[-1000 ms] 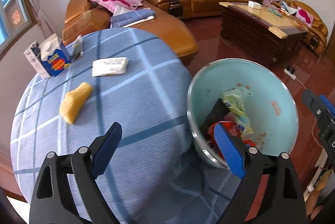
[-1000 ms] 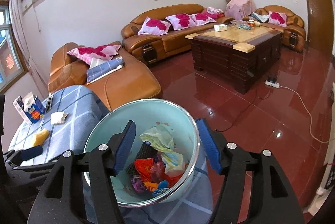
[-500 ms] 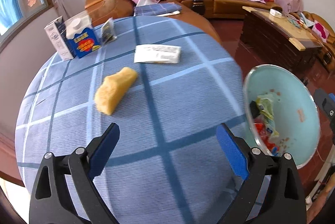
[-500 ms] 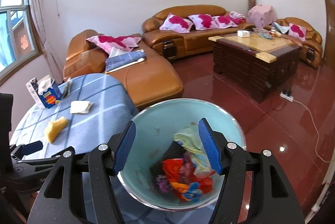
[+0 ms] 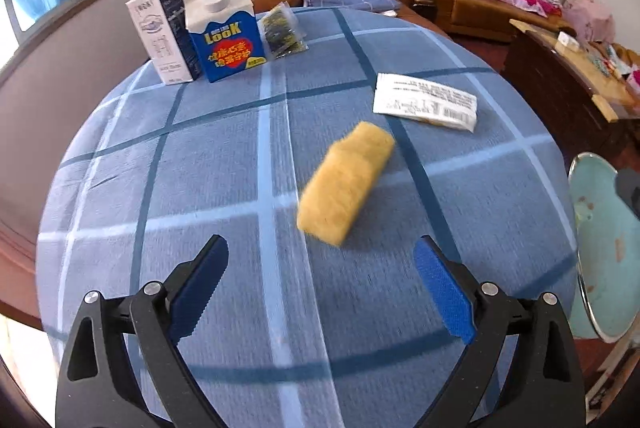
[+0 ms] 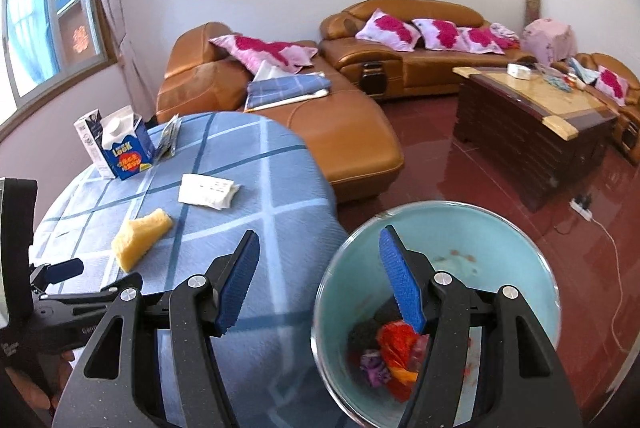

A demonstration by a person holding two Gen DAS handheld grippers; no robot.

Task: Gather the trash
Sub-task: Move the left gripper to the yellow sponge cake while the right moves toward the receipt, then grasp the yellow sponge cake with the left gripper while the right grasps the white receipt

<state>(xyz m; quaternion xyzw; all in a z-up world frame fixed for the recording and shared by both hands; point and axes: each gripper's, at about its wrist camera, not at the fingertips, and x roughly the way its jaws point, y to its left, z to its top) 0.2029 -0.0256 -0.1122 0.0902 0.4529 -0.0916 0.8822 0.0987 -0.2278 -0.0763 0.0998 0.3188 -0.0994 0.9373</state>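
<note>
The left black two-finger gripper with blue toothed pads (image 5: 320, 292) hangs over the near part of the round table in a blue checked cloth (image 5: 224, 156), its jaws spread wide and holding nothing. At the table's far left edge stands a tall white and dark blue carton (image 5: 162, 32) whose small print is too fine to read. Touching its right side is a blue carton with a white screw cap (image 5: 224, 32), printed "LOOK" in yellow above a red heart carrying yellow characters. A clear packet of dark contents (image 5: 282, 32) leans just right of that.

The yellow sponge block (image 5: 346, 184) lies tilted near the table's middle, just ahead of the left gripper and between the lines of its two fingers, touching neither. Bare cloth surrounds it on every side. Beyond it to the right lies a flat white paper packet with lines of black print (image 5: 426, 102), illegible here, close to the table's right edge.

The pale teal round bin with a metal rim (image 6: 520, 240) sits just off that right edge, below table level, with red, orange and purple wrappers (image 6: 394, 356) in its bottom. The right black gripper with blue pads (image 6: 320, 280) hovers over the table edge and the bin's left rim, jaws apart and empty.
</note>
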